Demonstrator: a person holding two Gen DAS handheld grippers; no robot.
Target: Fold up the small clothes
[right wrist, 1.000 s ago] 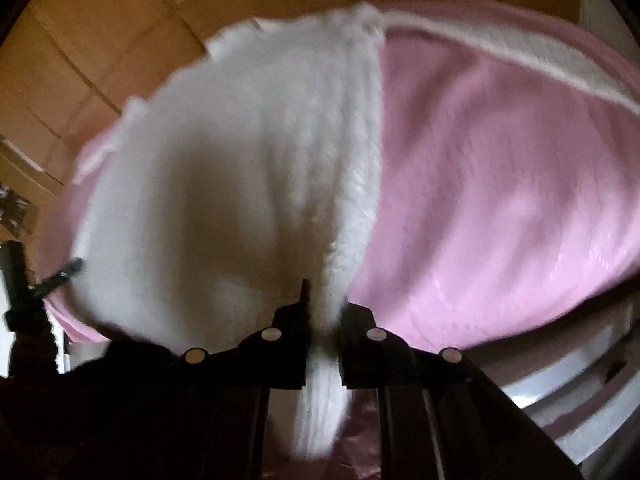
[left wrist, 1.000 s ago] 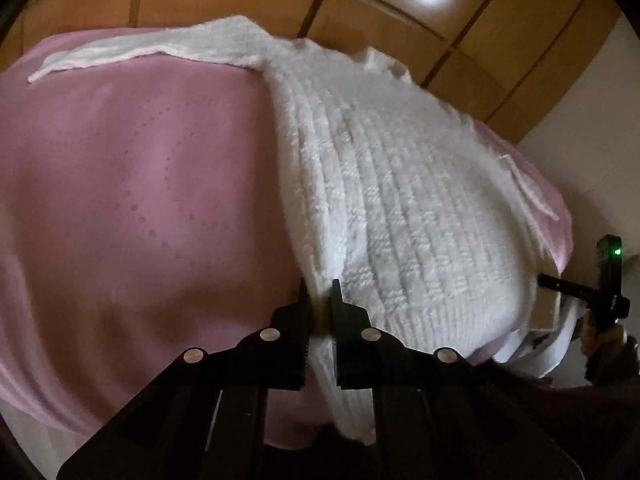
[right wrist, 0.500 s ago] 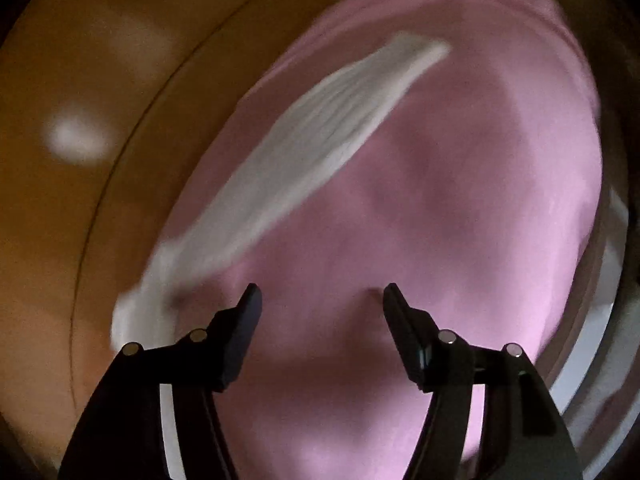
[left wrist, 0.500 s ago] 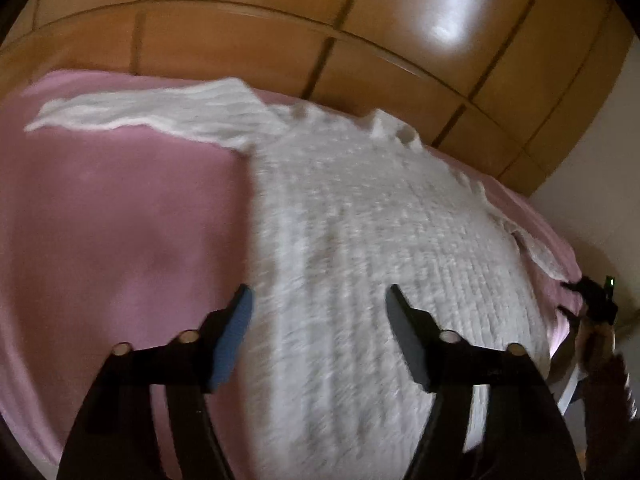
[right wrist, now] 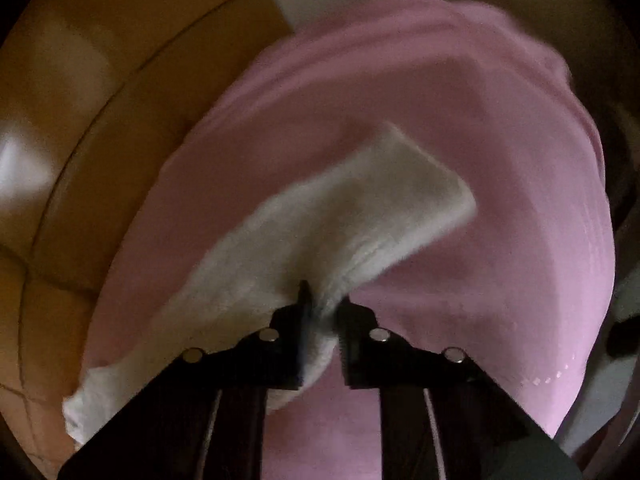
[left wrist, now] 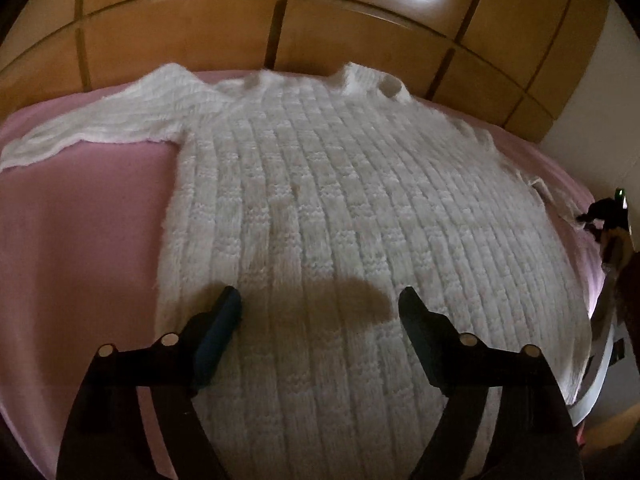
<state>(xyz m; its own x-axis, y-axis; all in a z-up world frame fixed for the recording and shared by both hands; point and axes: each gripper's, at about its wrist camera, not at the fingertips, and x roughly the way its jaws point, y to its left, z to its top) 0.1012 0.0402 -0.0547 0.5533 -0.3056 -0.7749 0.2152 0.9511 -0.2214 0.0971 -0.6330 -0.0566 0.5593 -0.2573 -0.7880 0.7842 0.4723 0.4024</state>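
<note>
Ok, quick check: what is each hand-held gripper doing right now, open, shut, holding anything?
Left hand-held gripper: opening wide above the white knit sweater, gripping nothing.
Right hand-held gripper: shut on the sweater's sleeve, bunched between its fingers.

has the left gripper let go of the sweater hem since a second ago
Yes. The left gripper was clamped on the white sweater; its jaws are now opening above it, the headboard showing larger.

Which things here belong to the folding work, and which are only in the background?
Belong to the job:
- white knit sweater
- its sleeve, pinched in the right gripper
- left gripper, opening above the sweater

Only around:
- pink bed cover
- wooden headboard
</note>
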